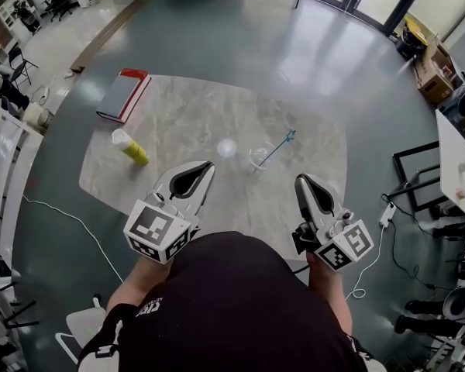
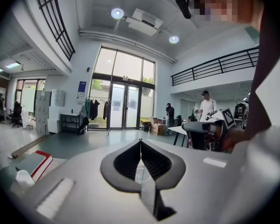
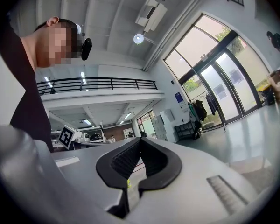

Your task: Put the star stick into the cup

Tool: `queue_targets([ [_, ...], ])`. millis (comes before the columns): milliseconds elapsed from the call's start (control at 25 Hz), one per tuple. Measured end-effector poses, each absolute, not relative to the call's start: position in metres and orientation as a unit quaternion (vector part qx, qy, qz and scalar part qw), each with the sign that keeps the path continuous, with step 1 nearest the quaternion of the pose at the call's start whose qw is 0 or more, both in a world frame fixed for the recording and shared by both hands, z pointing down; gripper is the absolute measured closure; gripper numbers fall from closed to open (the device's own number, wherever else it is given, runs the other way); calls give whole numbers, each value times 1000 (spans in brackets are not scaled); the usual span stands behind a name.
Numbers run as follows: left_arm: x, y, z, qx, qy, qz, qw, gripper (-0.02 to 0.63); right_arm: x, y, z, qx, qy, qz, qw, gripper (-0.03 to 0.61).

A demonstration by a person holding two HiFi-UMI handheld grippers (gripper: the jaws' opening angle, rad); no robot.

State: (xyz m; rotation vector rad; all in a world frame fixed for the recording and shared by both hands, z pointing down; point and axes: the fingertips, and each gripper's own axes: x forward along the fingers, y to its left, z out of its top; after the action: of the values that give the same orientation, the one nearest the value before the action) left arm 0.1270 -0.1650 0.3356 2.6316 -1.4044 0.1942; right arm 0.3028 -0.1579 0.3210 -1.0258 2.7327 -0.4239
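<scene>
A clear cup (image 1: 260, 158) stands near the middle of the marble table (image 1: 186, 115). The thin teal star stick (image 1: 277, 148) has its lower end inside the cup's outline and leans up to the right, star at the top. My left gripper (image 1: 208, 164) is shut and empty, to the left of the cup and nearer to me. My right gripper (image 1: 301, 179) is also shut and empty, to the right of the cup and below it. In the left gripper view the jaws (image 2: 140, 142) meet, and the cup (image 2: 142, 173) shows faintly through the gap. In the right gripper view the jaws (image 3: 140, 138) are pressed together.
A yellow cylinder with a white top (image 1: 130, 147) lies on the table's left side. A grey book with a red edge (image 1: 123, 95) lies at the far left corner. Cables trail on the floor at both sides, and a white desk (image 1: 455, 161) stands at the right.
</scene>
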Motion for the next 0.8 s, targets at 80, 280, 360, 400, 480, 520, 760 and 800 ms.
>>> queue_targets([
  [80, 119, -164, 335, 876, -471, 61, 77, 611, 298, -153, 322, -346, 924, -142, 83, 566],
  [280, 116, -167, 340, 877, -470, 55, 82, 611, 292, -150, 328, -347, 924, -142, 74, 566],
  [360, 117, -166, 340, 878, -469, 55, 81, 611, 291, -150, 327, -350, 924, -138, 72, 566],
  [400, 116, -166, 340, 878, -469, 55, 81, 611, 290, -150, 326, -352, 924, -135, 70, 566],
  [480, 114, -166, 341, 877, -470, 56, 82, 611, 290, -150, 326, -356, 922, -133, 69, 566],
  [520, 113, -165, 342, 876, -471, 56, 83, 611, 291, -151, 326, -358, 921, -134, 70, 566],
  [760, 112, -161, 343, 877, -470, 55, 86, 611, 289, -150, 327, -359, 920, -139, 76, 567],
  [800, 112, -160, 343, 877, -470, 55, 87, 611, 288, -149, 328, -356, 921, -139, 77, 566],
])
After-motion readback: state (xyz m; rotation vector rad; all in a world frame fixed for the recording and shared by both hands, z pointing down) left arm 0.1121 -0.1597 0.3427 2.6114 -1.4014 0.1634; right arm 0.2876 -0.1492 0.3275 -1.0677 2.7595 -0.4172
